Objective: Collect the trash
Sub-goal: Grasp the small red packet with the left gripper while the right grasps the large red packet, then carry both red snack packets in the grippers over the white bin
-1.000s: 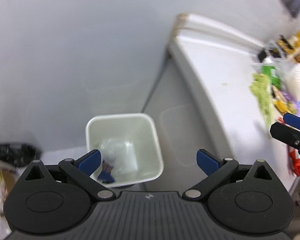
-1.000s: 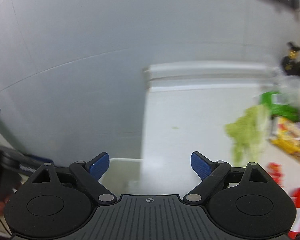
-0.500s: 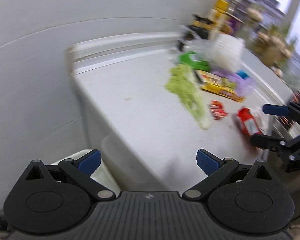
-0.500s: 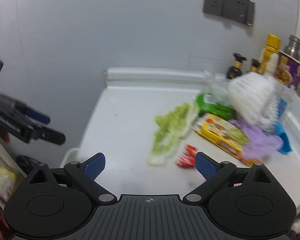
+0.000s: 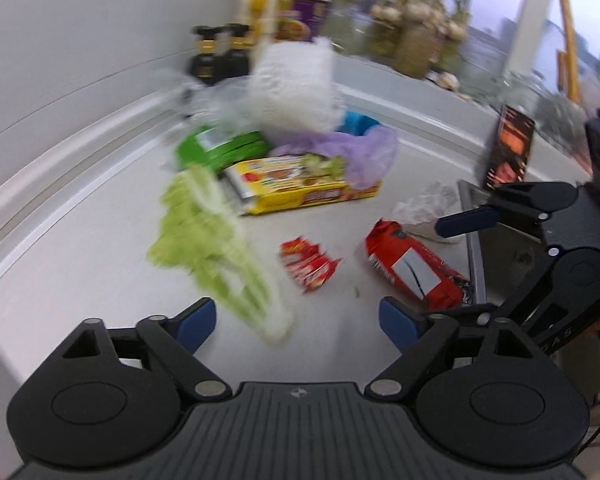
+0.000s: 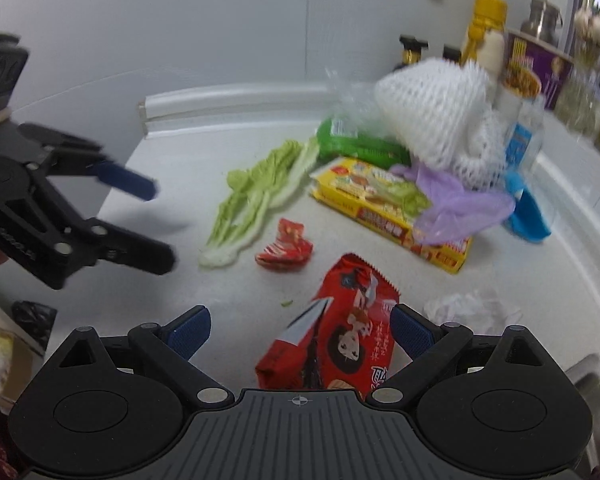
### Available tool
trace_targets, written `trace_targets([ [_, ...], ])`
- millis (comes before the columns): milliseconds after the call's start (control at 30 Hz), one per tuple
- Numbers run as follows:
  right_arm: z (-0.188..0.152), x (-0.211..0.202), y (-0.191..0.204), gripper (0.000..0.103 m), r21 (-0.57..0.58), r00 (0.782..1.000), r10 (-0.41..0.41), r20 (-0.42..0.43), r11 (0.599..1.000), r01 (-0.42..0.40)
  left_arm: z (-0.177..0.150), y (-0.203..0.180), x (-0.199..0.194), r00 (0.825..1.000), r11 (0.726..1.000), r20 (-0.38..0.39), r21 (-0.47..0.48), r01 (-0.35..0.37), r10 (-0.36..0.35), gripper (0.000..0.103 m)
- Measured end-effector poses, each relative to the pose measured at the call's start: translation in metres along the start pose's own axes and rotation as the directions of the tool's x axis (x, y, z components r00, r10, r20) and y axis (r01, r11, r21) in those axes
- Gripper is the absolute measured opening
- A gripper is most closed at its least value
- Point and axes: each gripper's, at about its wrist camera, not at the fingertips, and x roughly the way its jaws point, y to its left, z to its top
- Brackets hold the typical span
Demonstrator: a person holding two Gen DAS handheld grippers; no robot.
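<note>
Trash lies on the white counter (image 6: 220, 292). A cabbage leaf (image 5: 208, 240) (image 6: 256, 200), a small crumpled red wrapper (image 5: 308, 264) (image 6: 286, 246), a large red snack bag (image 5: 412, 266) (image 6: 336, 336), a yellow box (image 5: 296, 192) (image 6: 384, 208) and crumpled white paper (image 6: 472, 308) (image 5: 424, 208) are spread out. My left gripper (image 5: 296, 322) is open and empty above the leaf's stem; it also shows in the right wrist view (image 6: 152, 220). My right gripper (image 6: 300, 330) is open and empty just over the red bag; it shows too in the left wrist view (image 5: 440, 268).
White foam netting (image 6: 432, 108), a purple bag (image 6: 456, 204), a green packet (image 6: 356, 144) and a blue item (image 6: 524, 212) pile behind the box. Bottles and jars (image 6: 484, 28) line the back wall. A sink edge (image 6: 592, 376) is at the right.
Both grippers swung from the white bin beside the counter to over the counter's trash. Both stayed open and empty.
</note>
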Motion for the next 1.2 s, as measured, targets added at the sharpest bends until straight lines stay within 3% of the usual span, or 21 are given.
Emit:
trace_targets([
  [300, 0.004, 0.015, -0.026, 0.095, 0.062, 0.998, 0.030, -0.051, 0.998, -0.027, 0.024, 0.004, 0.043, 0.996, 0.990, -0.061, 0.120, 0.074, -0.067, 0.066],
  [467, 0.001, 0.023, -0.030, 0.092, 0.064, 0.995, 0.033, -0.091, 0.998, -0.027, 0.028, 0.005, 0.061, 0.990, 0.985, -0.119, 0.150, 0.088, -0.070, 0.055],
  [600, -0.002, 0.026, -0.033, 0.081, 0.069, 0.993, 0.023, -0.112, 0.997, -0.016, 0.031, 0.006, 0.065, 0.989, 0.983, -0.123, 0.153, 0.100, -0.082, 0.049],
  [767, -0.001, 0.027, -0.038, 0.065, 0.096, 0.994, 0.023, -0.110, 0.995, -0.012, 0.034, 0.006, 0.065, 0.991, 0.985, -0.109, 0.145, 0.098, -0.082, 0.031],
  [867, 0.000, 0.027, -0.038, 0.049, 0.095, 0.994, 0.021, -0.106, 0.995, -0.011, 0.034, 0.006, 0.064, 0.992, 0.987, -0.101, 0.133, 0.093, -0.080, 0.026],
  [1000, 0.004, 0.027, -0.035, 0.038, 0.074, 0.996, 0.005, -0.094, 0.997, 0.002, 0.034, 0.003, 0.060, 0.994, 0.988, -0.081, 0.127, 0.084, -0.074, 0.024],
  [1200, 0.011, 0.021, -0.032, 0.037, 0.071, 0.997, -0.008, -0.076, 0.997, 0.013, 0.032, 0.004, 0.049, 0.996, 0.993, -0.061, 0.090, 0.071, -0.065, 0.024],
])
